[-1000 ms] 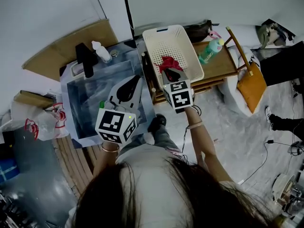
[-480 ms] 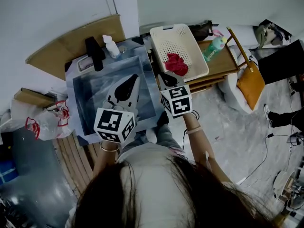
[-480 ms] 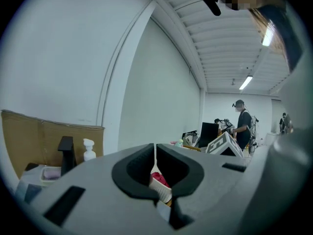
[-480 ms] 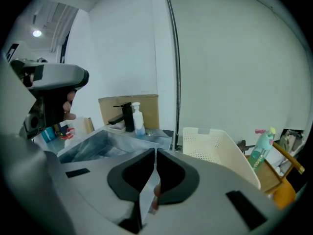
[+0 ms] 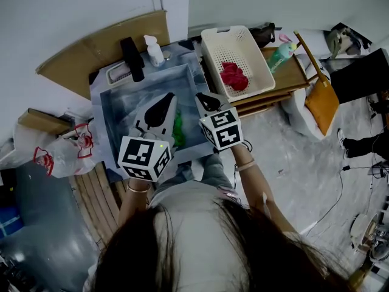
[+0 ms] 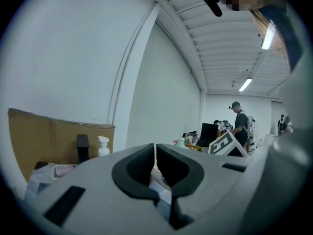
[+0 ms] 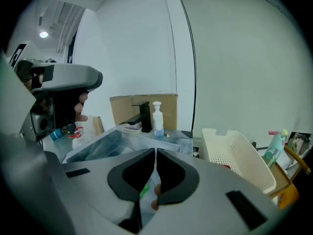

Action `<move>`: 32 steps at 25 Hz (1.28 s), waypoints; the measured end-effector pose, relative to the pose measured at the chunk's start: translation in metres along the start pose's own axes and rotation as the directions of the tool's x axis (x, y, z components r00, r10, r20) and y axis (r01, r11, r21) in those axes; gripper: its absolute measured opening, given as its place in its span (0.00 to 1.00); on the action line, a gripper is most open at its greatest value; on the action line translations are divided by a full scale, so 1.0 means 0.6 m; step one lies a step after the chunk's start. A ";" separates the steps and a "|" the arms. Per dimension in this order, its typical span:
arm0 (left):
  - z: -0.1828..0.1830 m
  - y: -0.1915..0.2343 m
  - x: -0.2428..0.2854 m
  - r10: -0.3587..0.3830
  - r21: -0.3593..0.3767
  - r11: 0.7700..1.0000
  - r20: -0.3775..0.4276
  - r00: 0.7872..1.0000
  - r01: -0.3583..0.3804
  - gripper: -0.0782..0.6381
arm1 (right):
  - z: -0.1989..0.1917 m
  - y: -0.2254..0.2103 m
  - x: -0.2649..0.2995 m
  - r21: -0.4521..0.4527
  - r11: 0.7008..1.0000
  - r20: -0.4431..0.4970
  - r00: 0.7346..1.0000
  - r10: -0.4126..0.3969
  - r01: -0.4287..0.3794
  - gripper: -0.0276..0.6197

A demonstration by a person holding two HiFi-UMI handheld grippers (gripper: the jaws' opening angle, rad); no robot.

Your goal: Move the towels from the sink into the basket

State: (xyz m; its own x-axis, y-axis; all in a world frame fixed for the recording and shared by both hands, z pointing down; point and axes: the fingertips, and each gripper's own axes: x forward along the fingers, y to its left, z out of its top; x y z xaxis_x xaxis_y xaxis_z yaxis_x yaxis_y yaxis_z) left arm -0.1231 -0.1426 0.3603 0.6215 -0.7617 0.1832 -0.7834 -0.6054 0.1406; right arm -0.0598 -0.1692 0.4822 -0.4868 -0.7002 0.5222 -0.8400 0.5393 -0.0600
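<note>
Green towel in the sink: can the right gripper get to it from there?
Probably yes. The green towel lies uncovered in the sink, close by the right gripper, and nothing seems to stand between them. The jaws are shut, so they would have to open first.

A: Left claw (image 5: 165,100), how is it sitting?
B: Jaws are pressing together tip to tip, gripping nothing. It is pointing forward, close to level.
A: Right claw (image 5: 201,97)?
B: Jaws are resting together too, empty, and it is tilting further downward. Left forearm (image 5: 136,194) and right forearm (image 5: 252,176) are reaching forward side by side, the claws near each other, apart.
</note>
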 end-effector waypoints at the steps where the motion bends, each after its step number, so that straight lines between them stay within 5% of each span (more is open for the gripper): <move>1: -0.002 0.006 -0.007 0.001 -0.001 1.000 0.000 1.000 -0.001 0.12 | -0.001 0.010 0.004 -0.006 1.000 -0.004 1.000 0.004 -0.004 0.09; 17: -0.050 0.100 -0.084 0.062 -0.068 0.996 -0.020 0.998 -0.063 0.12 | -0.057 0.131 0.089 -0.134 0.982 -0.168 0.980 0.111 -0.135 0.10; 32: -0.104 0.169 -0.101 0.148 -0.090 0.984 -0.065 0.987 -0.154 0.12 | -0.166 0.210 0.161 -0.208 0.905 -0.425 0.868 0.257 -0.370 0.22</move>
State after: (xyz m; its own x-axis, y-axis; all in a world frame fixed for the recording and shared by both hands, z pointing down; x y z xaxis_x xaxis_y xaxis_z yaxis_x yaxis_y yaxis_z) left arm -0.2403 -0.1433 0.4244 0.4968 -0.8265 0.2648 -0.8668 -0.4576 0.1980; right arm -0.1890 -0.1224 0.6097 -0.5367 -0.2702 0.7993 -0.5305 0.8447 -0.0707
